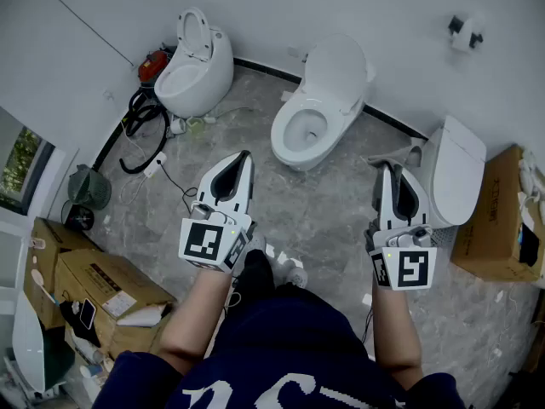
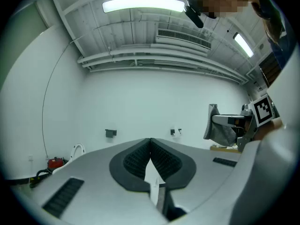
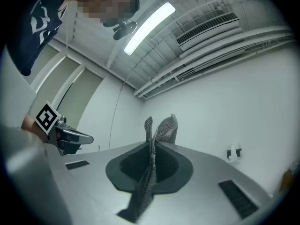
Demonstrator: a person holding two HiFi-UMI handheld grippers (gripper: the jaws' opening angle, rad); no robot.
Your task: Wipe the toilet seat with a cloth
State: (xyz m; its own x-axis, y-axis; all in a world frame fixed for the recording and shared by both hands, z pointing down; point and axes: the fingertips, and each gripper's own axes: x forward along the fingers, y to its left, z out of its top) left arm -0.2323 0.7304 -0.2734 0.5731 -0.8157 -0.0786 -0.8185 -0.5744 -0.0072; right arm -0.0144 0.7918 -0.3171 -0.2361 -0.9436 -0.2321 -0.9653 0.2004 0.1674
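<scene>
Navy short-sleeved shirt [image 1: 281, 348] with white lettering; left gripper [image 1: 246, 155] and right gripper [image 1: 383, 168] are pale grey, black-padded.

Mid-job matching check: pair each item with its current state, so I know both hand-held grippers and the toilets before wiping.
Items:
1. left hand-held gripper
2. right hand-held gripper
3. white ceramic toilet in the middle
4. white toilet at far right

States:
A. lid down
B. shut on the grey mesh cloth
C. lid up, bowl exposed
D. shut, holding nothing

Pairs: 1-D, 2-B, 3-C, 4-A
</scene>
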